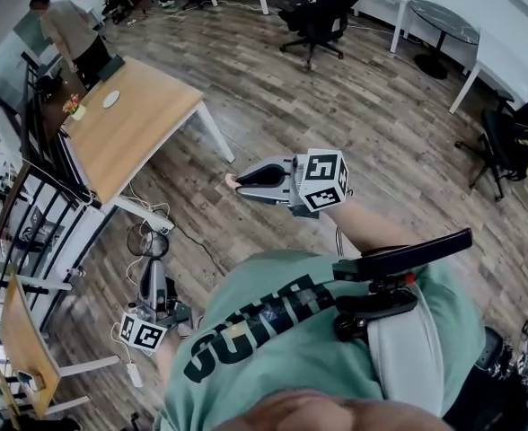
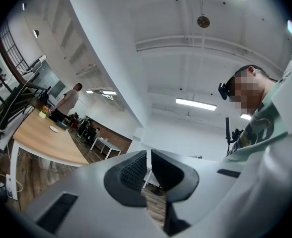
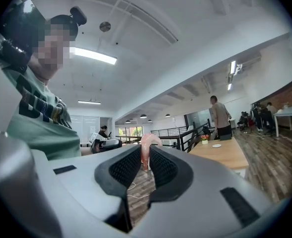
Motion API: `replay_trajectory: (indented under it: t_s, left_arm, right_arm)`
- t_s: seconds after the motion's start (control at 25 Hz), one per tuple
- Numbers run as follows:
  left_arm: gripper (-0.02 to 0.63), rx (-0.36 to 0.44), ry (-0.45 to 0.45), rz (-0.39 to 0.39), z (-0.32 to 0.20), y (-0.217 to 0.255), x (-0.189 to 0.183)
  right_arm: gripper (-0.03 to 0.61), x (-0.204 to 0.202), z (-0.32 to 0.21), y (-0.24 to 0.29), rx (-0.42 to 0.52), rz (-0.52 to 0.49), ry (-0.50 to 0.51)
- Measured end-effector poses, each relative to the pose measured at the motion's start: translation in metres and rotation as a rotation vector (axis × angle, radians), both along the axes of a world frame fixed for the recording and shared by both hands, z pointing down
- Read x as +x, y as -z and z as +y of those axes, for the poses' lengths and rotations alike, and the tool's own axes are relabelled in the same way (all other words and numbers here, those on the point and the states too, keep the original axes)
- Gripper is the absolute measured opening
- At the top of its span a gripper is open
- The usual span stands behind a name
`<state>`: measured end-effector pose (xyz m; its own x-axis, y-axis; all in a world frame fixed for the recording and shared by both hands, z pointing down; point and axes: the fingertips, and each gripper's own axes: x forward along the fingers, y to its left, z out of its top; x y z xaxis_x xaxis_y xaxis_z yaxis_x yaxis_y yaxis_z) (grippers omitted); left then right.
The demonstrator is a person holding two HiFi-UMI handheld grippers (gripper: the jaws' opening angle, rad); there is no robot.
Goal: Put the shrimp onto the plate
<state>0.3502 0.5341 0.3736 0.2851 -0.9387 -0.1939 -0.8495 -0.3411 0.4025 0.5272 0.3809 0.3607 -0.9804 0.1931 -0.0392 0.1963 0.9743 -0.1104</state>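
Note:
A pink shrimp (image 3: 148,143) is pinched upright between the jaws of my right gripper (image 3: 146,158), which is shut on it. In the head view the right gripper (image 1: 241,182) is held out at chest height, with the shrimp (image 1: 232,180) poking from its tip above the wood floor. A small white plate (image 1: 110,99) lies on the wooden table (image 1: 147,128) far to the left, and it shows again as the plate (image 3: 216,145) and the plate (image 2: 53,129). My left gripper (image 1: 153,272) hangs low by my left side. The left gripper (image 2: 148,163) holds nothing and its jaws stand together.
A person (image 1: 66,30) stands at the far end of the table beside a small flower pot (image 1: 74,108). A black railing (image 1: 30,196) runs along the left. Cables (image 1: 147,214) lie on the floor by the table leg. Office chairs (image 1: 322,16) and white desks stand further back.

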Motion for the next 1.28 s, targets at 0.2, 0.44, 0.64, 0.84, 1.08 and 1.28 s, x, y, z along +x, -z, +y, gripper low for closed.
replay_trajectory:
  t_s: [0.2, 0.44, 0.64, 0.84, 1.08, 1.28]
  left_arm:
    - [0.032, -0.009, 0.028, 0.007, 0.014, -0.006, -0.061]
    - [0.032, -0.009, 0.067, 0.041, 0.021, -0.021, -0.103]
    - [0.032, -0.031, 0.125, 0.068, 0.016, -0.023, -0.131]
    - [0.032, -0.046, 0.201, 0.058, 0.003, -0.032, -0.135]
    - [0.032, -0.041, 0.324, 0.037, -0.049, -0.026, -0.136]
    - [0.032, -0.045, 0.406, 0.004, -0.112, -0.015, -0.130]
  right_arm:
    - [0.051, -0.062, 0.008, -0.005, -0.004, 0.021, 0.028]
    - [0.051, -0.115, 0.010, -0.015, -0.012, 0.055, 0.076]
    - [0.051, -0.155, -0.003, -0.010, -0.022, 0.058, 0.142]
    - [0.051, -0.174, -0.027, -0.025, -0.046, 0.049, 0.219]
    - [0.051, -0.196, -0.093, -0.027, -0.048, 0.026, 0.343]
    - [0.051, -0.206, -0.170, -0.014, -0.038, -0.022, 0.417]
